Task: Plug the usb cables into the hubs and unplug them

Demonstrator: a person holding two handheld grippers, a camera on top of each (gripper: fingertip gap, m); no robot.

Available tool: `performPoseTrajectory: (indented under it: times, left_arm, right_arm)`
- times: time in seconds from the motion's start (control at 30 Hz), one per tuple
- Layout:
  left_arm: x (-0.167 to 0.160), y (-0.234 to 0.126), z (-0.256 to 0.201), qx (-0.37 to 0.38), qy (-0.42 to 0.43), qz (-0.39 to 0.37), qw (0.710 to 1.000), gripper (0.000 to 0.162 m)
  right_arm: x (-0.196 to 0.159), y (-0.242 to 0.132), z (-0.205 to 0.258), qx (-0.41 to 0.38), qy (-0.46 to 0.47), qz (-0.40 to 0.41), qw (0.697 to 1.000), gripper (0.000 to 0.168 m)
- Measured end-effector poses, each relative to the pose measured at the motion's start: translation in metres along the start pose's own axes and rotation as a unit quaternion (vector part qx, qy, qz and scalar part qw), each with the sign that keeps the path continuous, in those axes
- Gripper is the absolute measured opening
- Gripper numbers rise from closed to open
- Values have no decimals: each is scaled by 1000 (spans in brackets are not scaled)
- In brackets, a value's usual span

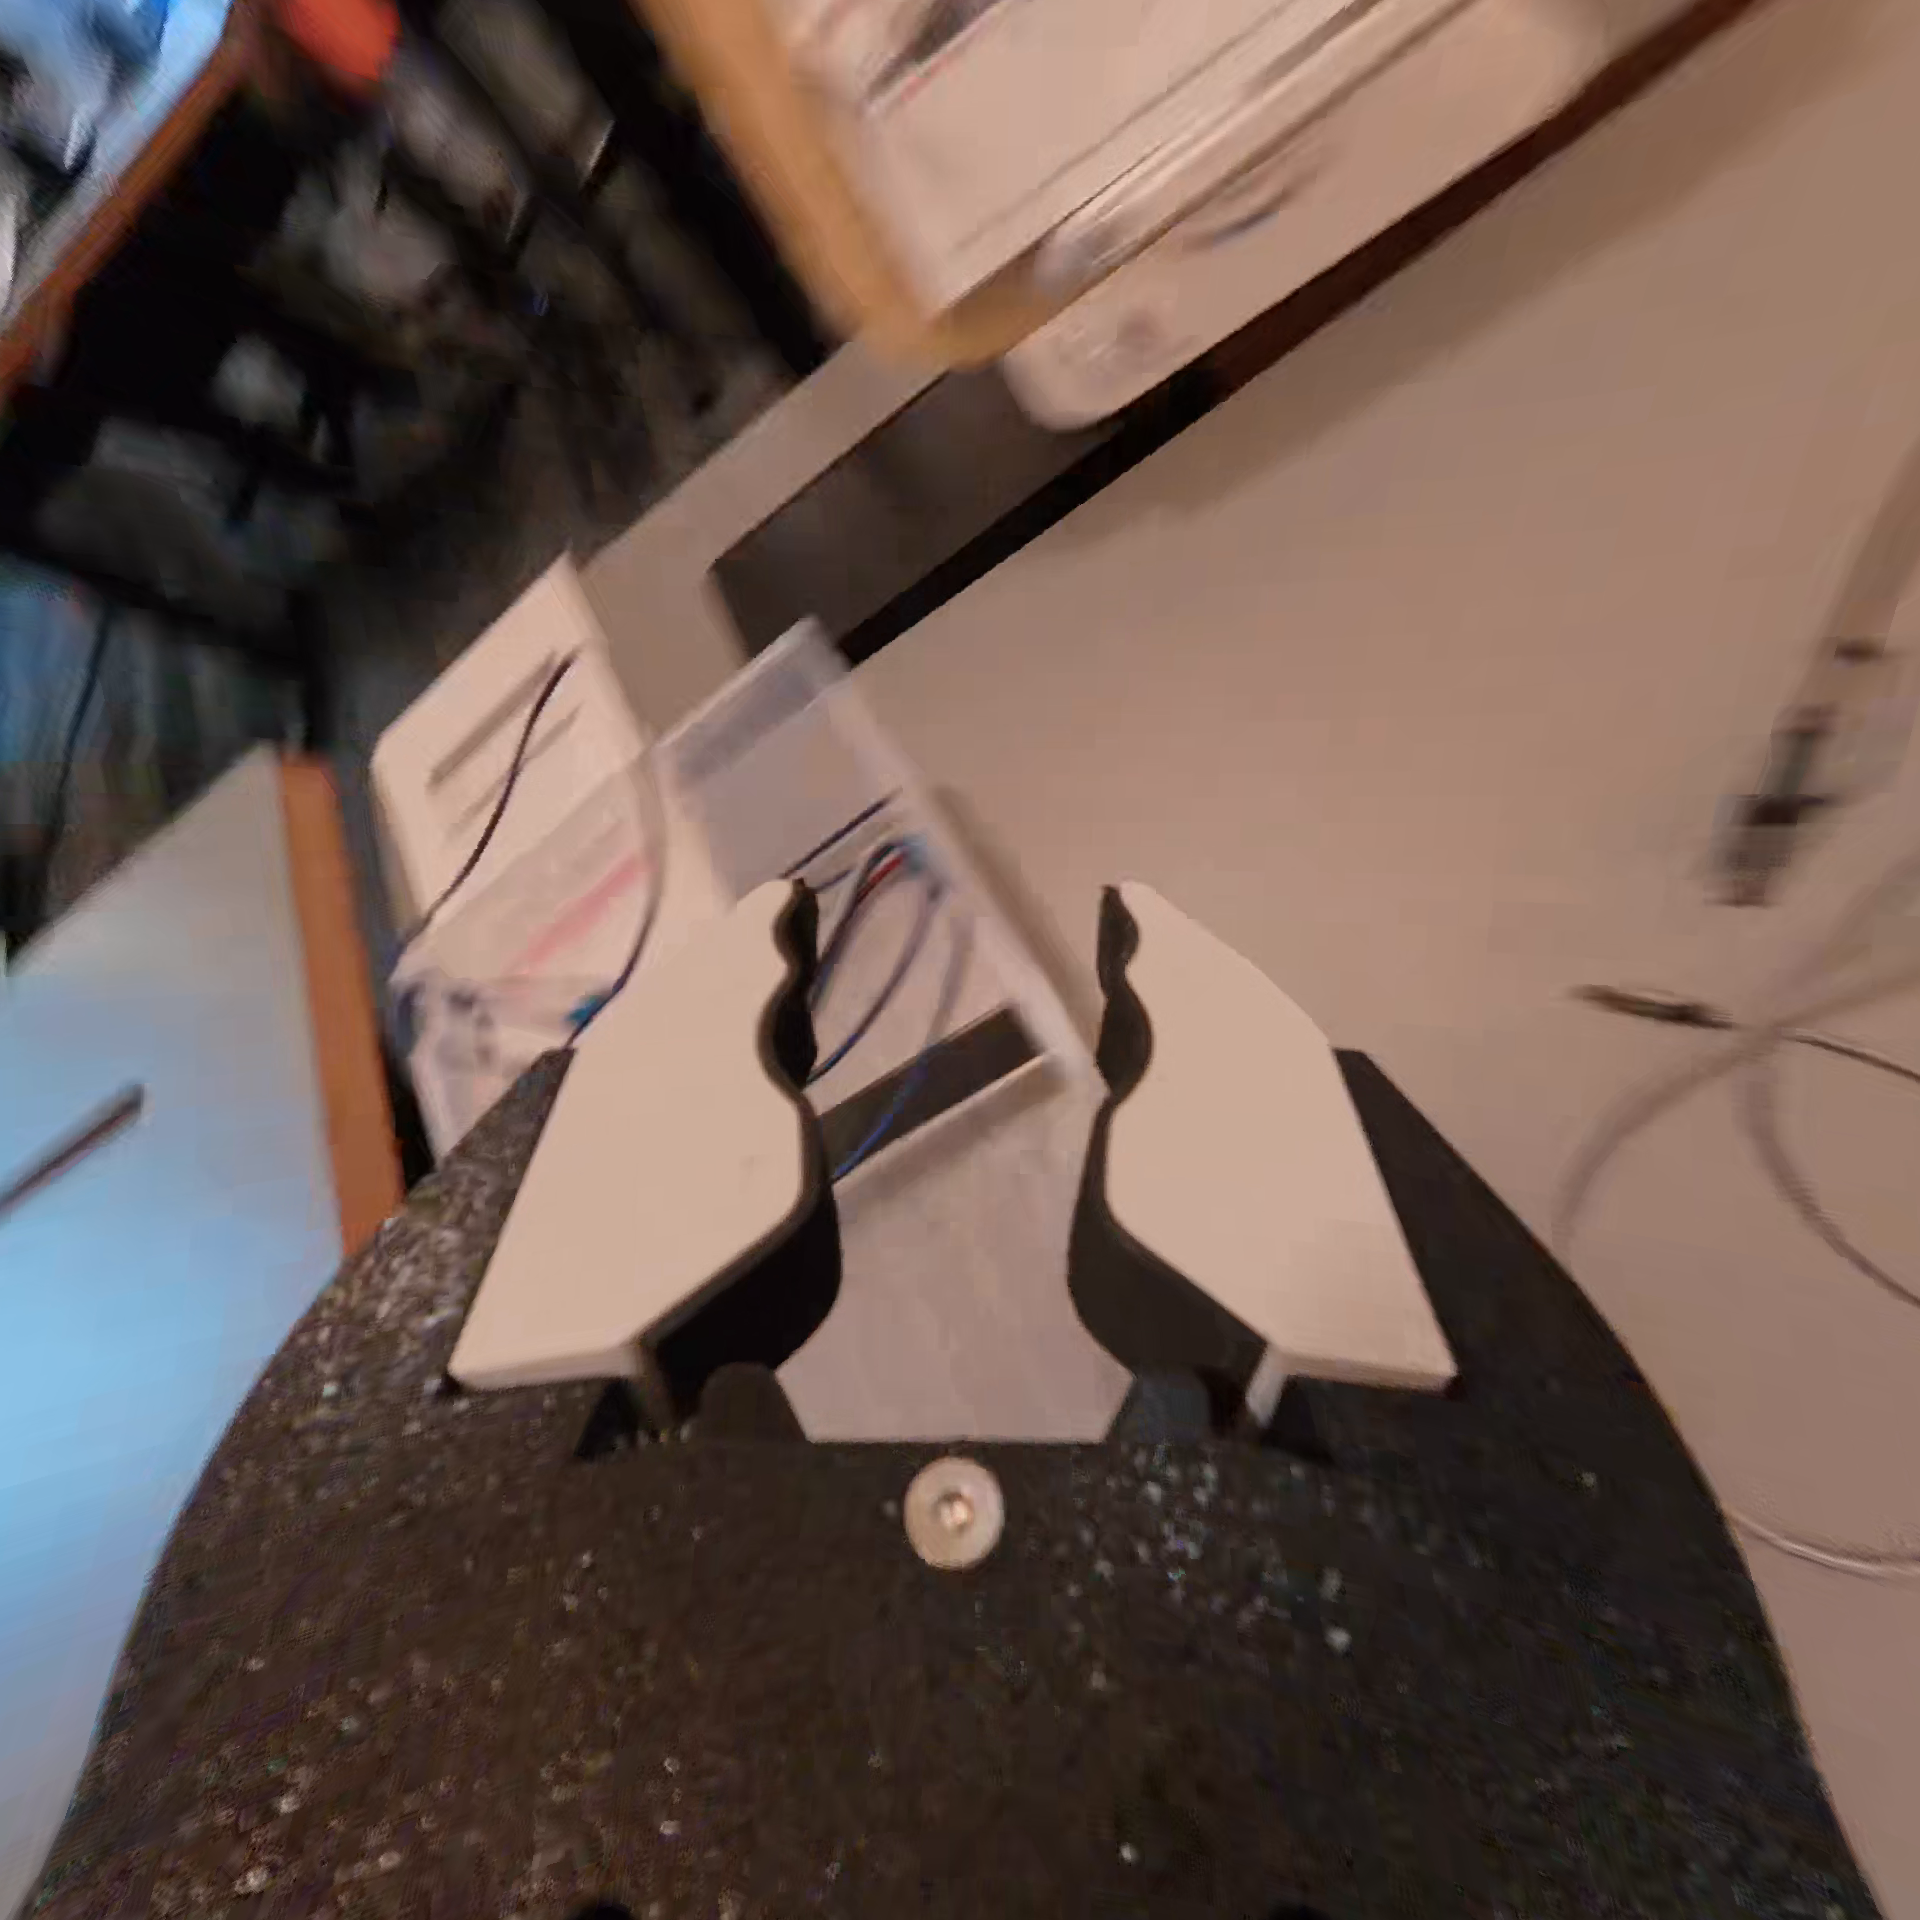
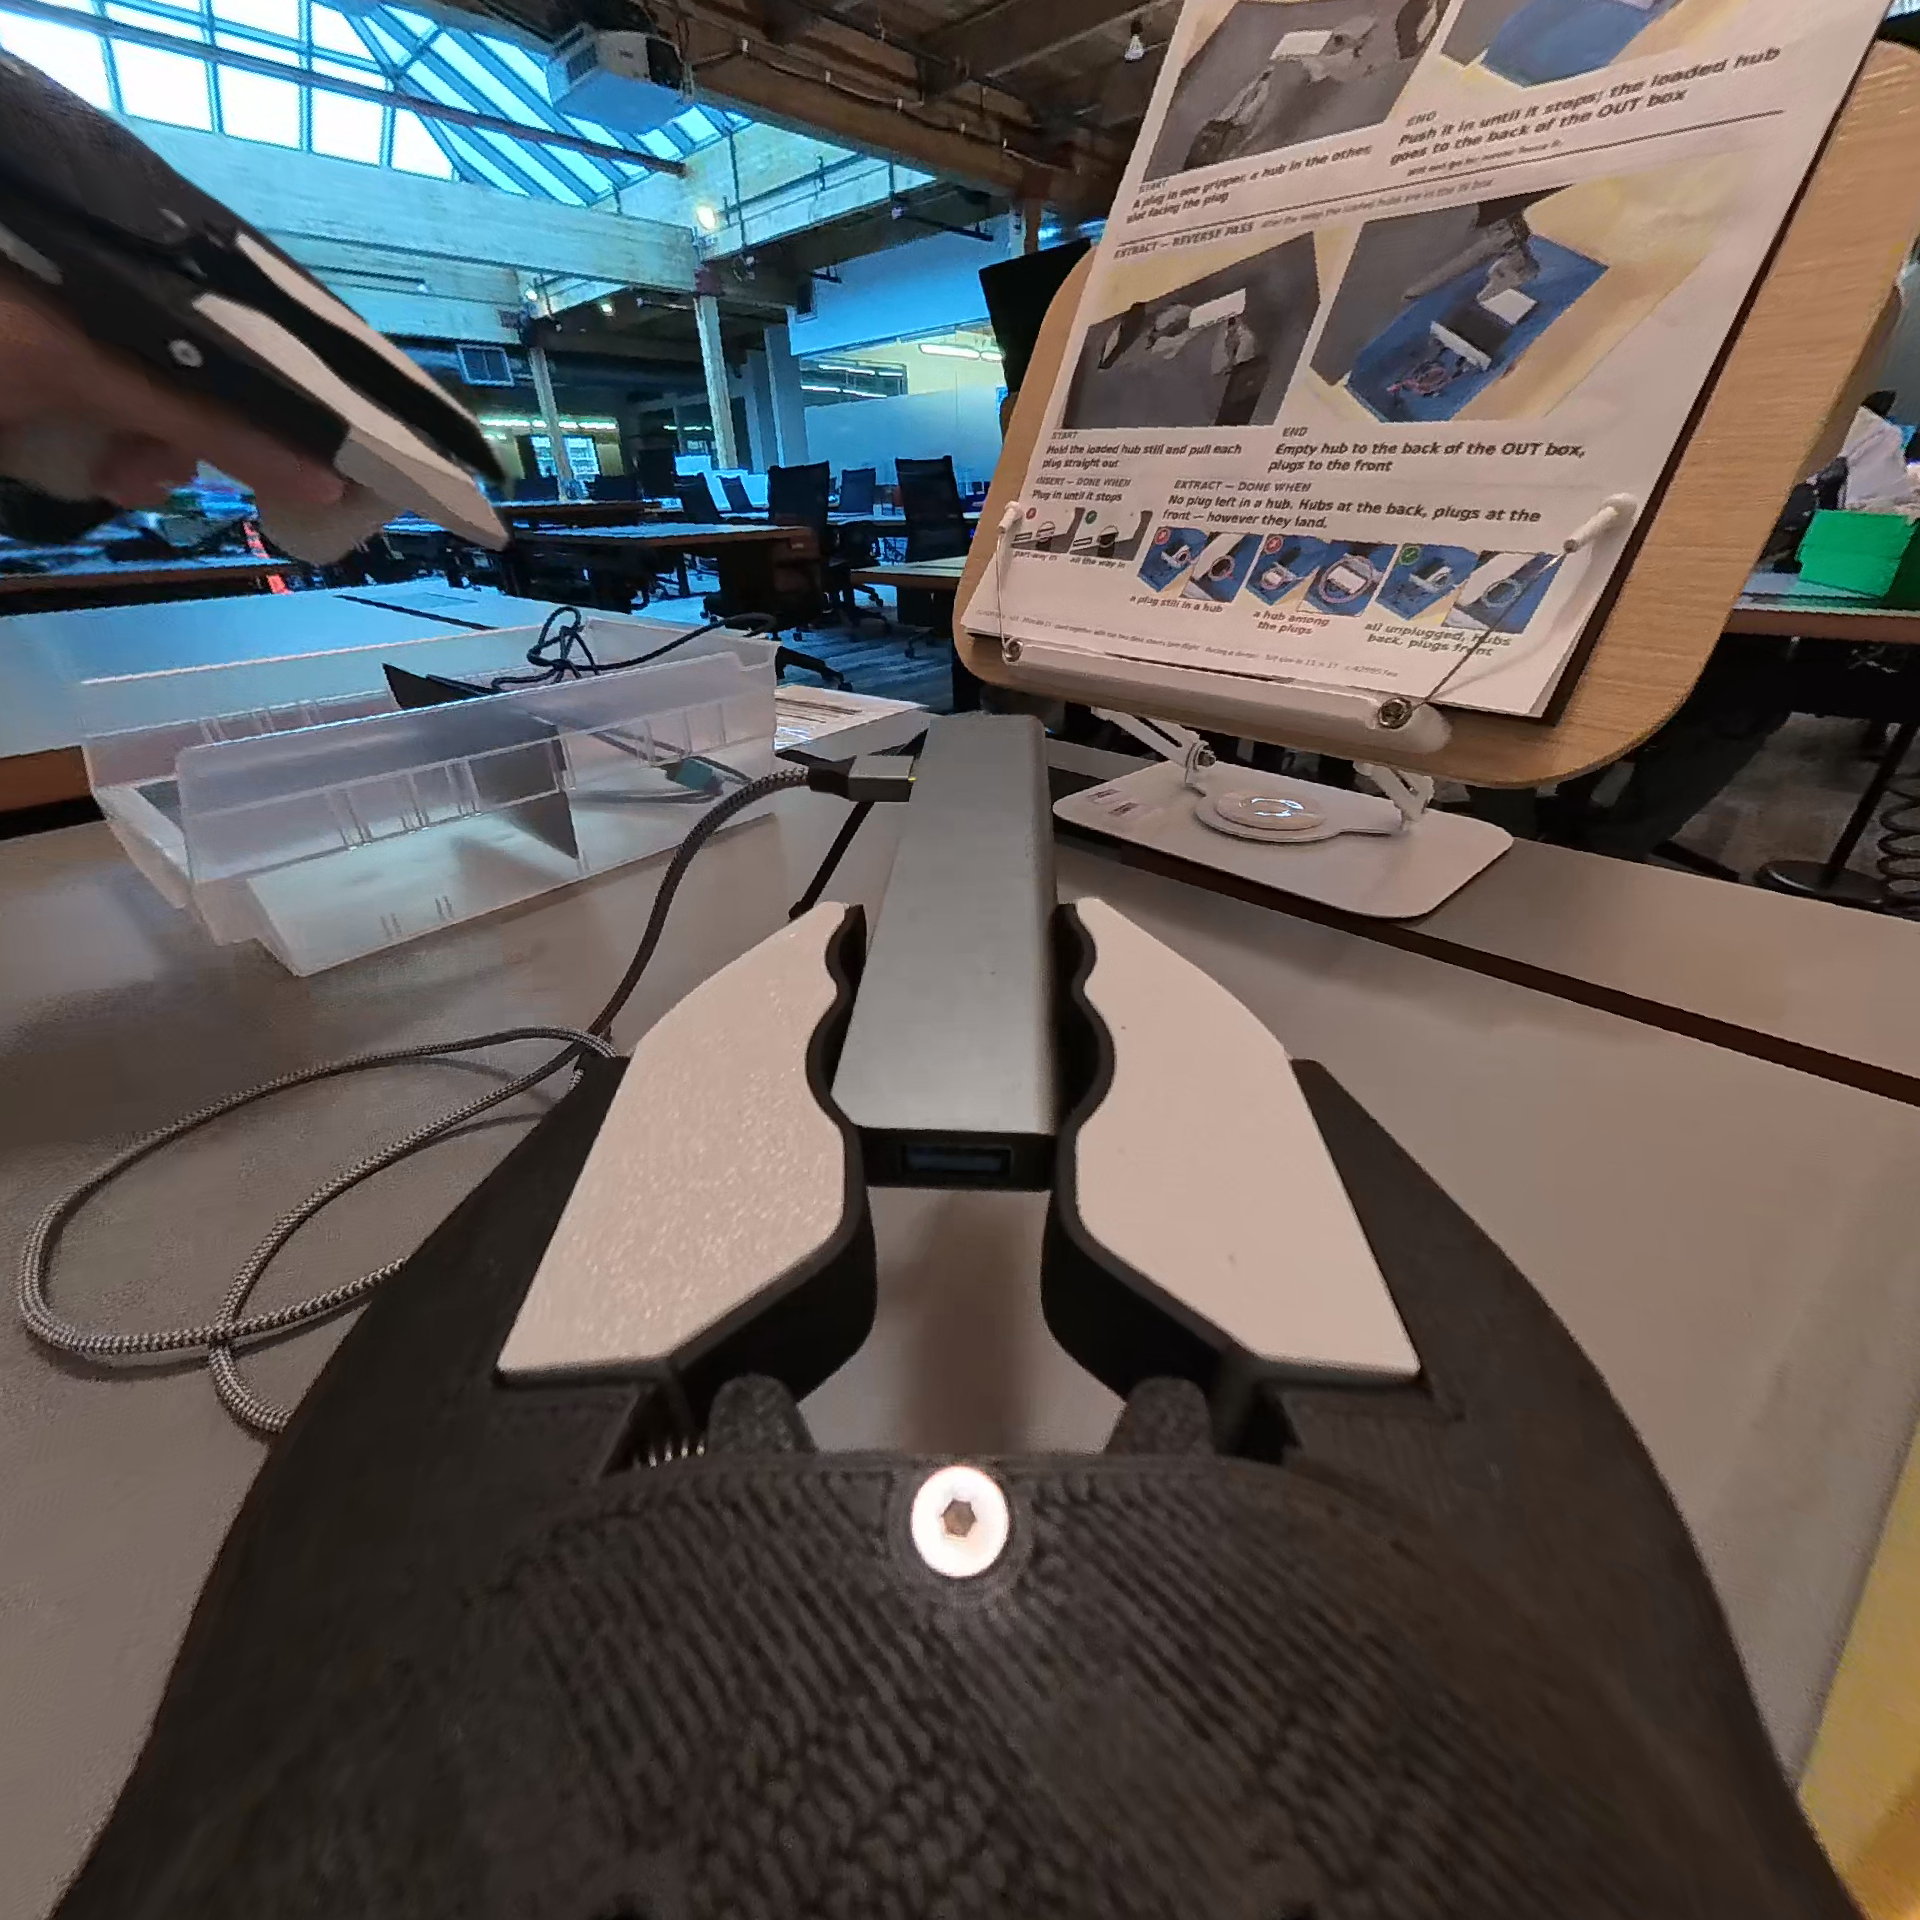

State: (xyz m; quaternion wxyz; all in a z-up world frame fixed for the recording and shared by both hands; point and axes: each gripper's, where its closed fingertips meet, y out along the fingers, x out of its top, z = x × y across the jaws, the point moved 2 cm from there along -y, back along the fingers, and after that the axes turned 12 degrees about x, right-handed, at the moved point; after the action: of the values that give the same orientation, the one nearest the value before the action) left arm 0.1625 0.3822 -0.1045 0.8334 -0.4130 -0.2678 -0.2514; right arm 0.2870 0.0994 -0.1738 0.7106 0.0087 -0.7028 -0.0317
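Big open hall behind me, skylight panes overhead, timber posts, rows of dark desks and office chairs running off into the distance, and under my tools a pale grey table with a dark seam crossing it on the right. One hub in play: a slim grey metal hub, gripped at its near end between the fingers of my right gripper, clamped snug on both long sides, its end port facing back at the camera. One plug sits in the hub's left side near the far end, and its braided grey cable drops off leftward and loops loosely on the table. Beyond that, one clear plastic bin with a divider, a dark tangle of cable at its back. To the right, one wooden document stand on a white base, carrying a printed instruction sheet. My left gripper hangs high at the upper left of the right wrist view, up off the table, well apart from the hub. From its own camera, heavily blurred, its jaws stand apart with nothing between them, pointing at the clear bin, where thin blue and red wires show; how many, I cannot tell.
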Motion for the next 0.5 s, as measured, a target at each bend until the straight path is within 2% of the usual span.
performPoseTrajectory:
  times: [0.07, 0.1, 0.2, 0.3, 0.4, 0.5]
  left_arm:
    - [-28, 17, 50, 40, -67, 67, 995, 58]
    - [-43, 26, 71, 49, -106, 103, 988, 67]
    - [-86, 52, 112, 47, -227, 206, 951, 69]
    - [-100, 74, 113, -45, -365, 251, 896, 70]
    - [-96, 92, 106, -130, -477, 263, 829, 73]
    - [-100, 110, 110, -124, -529, 273, 794, 75]
  right_arm:
    - [0, 0, 0, 0, 2, 1, 1000, 35]
    - [0, 0, -1, 0, 4, 1, 1000, 35]
    - [0, 0, -1, 2, 4, 1, 1000, 35]
    - [-1, 1, 1, 5, 0, 5, 1000, 35]
    - [-1, 2, 1, 6, 0, 6, 1000, 35]
    - [-1, 2, 1, 10, 3, 6, 1000, 35]
